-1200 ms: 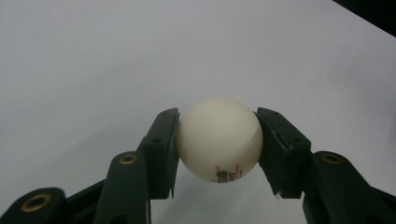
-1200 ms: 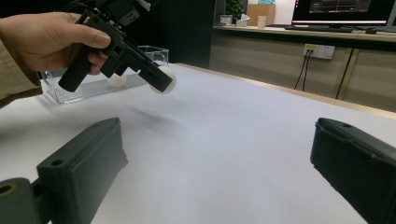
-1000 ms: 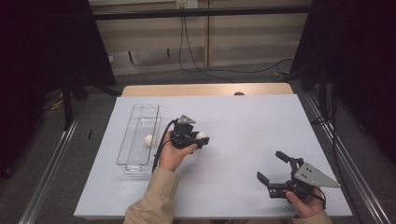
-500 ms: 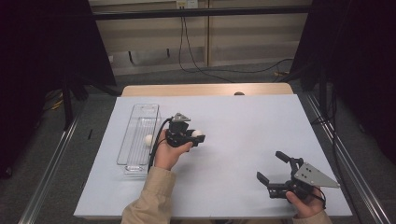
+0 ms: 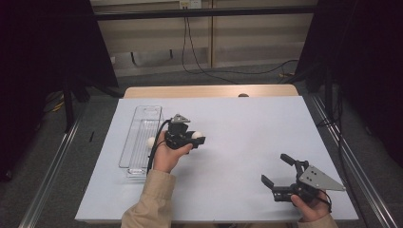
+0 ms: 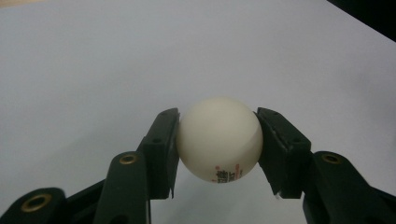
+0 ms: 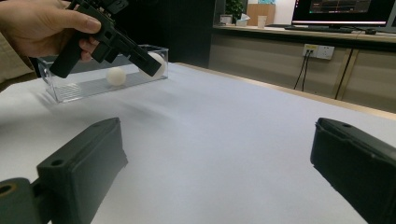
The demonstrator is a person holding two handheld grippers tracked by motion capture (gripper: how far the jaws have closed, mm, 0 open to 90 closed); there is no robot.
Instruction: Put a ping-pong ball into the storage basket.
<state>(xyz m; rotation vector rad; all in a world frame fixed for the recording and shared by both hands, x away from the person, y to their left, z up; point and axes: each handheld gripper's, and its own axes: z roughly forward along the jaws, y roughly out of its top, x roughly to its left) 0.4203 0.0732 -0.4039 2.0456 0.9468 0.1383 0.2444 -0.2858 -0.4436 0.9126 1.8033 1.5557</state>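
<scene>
High view is showing us holding the left gripper [image 5: 194,138] just right of the tray [image 5: 138,164], lifted off the table [image 5: 247,118], with 1 ball [image 5: 196,135] pinched between its jaws. Left gripper view is confirming this: both pads are pressing on the ball [image 6: 219,139], with only white tabletop behind it. A 2nd ball [image 5: 151,141] is lying inside the tray, near its middle. We are resting the right gripper [image 5: 280,173] well to the right of the tray, near the table's front edge, with its jaws spread and nothing between them. We are judging that we are carrying 1 ball between tray and table; which way it is going we cannot tell. If it belongs in the tray, we are next needing to swing left over the rim, lower the ball beside the other, then ease the jaws apart.
</scene>
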